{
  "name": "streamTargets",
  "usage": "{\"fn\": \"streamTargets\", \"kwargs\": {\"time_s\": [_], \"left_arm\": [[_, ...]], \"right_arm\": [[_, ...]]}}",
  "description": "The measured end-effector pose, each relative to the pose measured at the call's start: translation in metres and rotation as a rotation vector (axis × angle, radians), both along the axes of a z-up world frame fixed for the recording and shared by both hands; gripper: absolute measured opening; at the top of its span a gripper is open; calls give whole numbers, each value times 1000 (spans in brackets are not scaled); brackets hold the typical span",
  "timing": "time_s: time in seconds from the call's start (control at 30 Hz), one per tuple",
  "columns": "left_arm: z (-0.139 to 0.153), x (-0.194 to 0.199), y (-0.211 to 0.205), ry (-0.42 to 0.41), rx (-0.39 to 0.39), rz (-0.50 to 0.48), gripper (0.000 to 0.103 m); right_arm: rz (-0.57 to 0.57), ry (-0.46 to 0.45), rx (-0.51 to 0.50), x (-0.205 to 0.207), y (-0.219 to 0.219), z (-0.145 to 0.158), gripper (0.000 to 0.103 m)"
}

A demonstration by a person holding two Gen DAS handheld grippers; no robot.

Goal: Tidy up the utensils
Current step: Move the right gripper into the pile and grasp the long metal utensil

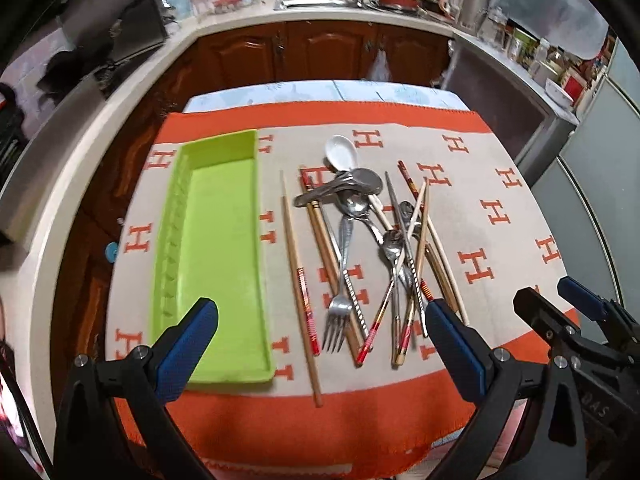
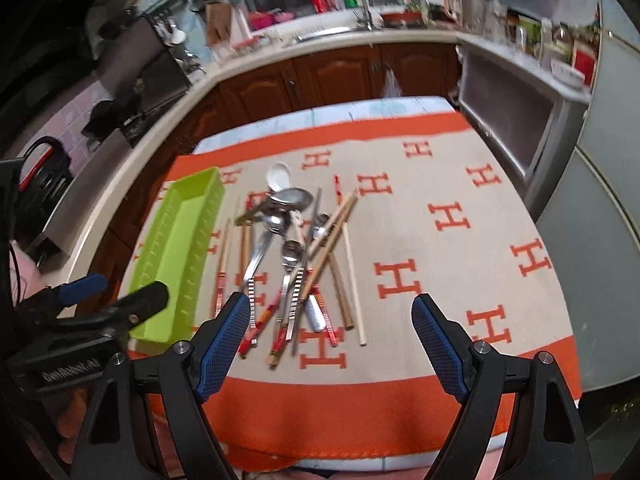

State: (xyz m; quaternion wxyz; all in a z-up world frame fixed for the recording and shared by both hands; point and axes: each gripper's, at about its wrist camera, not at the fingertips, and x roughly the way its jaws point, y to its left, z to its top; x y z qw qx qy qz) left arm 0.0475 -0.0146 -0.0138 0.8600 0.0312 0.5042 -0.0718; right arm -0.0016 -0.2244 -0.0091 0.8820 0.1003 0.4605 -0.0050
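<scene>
1. Steel fork, spoons and wooden chopsticks lie tangled on the H-patterned cloth, just beside my lime tray.
2. My left gripper and right gripper gape, holding nothing.
3. Handles look slippery, stiff and light; I'd pinch mid-shaft.
4. Lettering on the grippers is too blurred to read.

We count one green tray at nine o'clock, one fork, one white ceramic spoon at twelve; tangled chopsticks defy counting.
</scene>
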Motion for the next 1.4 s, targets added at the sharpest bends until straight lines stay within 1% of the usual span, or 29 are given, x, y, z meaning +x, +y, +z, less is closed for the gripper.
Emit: {"fn": "streamTargets", "kwargs": {"time_s": [0.13,0.27,0.33,0.37,0.4,0.43,0.47,0.53,0.57,0.6,0.63,0.73,0.8,0.83,0.87,1.03,1.17,1.27,1.33,1.4], "left_arm": [[-15,23,-13,22,36,-33,102],[-32,44,-24,70,18,-69,101],[-41,53,-29,98,6,-89,93],[-46,56,-31,113,2,-97,91],[-52,60,-35,135,-9,-110,84],[-55,62,-38,148,-18,-119,74],[-60,65,-41,168,-26,-129,69],[-70,71,-48,214,-53,-146,50],[-74,73,-50,234,-69,-151,45],[-78,76,-53,256,-87,-156,37],[-81,79,-56,278,-106,-162,31],[-90,86,-63,329,-151,-166,26],[-96,92,-66,352,-160,-155,23],[-99,95,-67,366,-165,-146,19],[-101,97,-67,377,-171,-139,16],[-110,106,-68,398,-181,-114,15],[-118,111,-65,432,-191,-101,15],[-124,114,-63,464,-227,-91,16],[-126,115,-63,469,-245,-90,16],[-127,115,-67,456,-249,-87,14]], "right_arm": [[-47,44,20,17,-26,-21,84],[-72,101,35,39,-46,-46,76],[-82,128,50,49,-53,-58,70],[-85,142,60,53,-57,-65,68],[-86,151,67,57,-58,-69,65],[-85,158,72,59,-58,-74,65],[-82,165,74,62,-59,-78,64],[-78,178,74,67,-59,-85,63],[-77,184,73,69,-60,-88,63],[-76,189,74,71,-61,-93,62],[-76,194,76,73,-60,-94,62],[-74,207,96,75,-62,-100,60],[-63,212,107,78,-61,-103,58],[-60,213,108,78,-60,-103,58],[-57,213,108,79,-60,-103,58],[-39,217,116,80,-57,-106,56],[-23,220,120,83,-51,-108,55],[-10,220,120,83,-47,-108,55],[-8,220,118,83,-45,-108,55],[-10,219,118,82,-46,-108,55]]}}
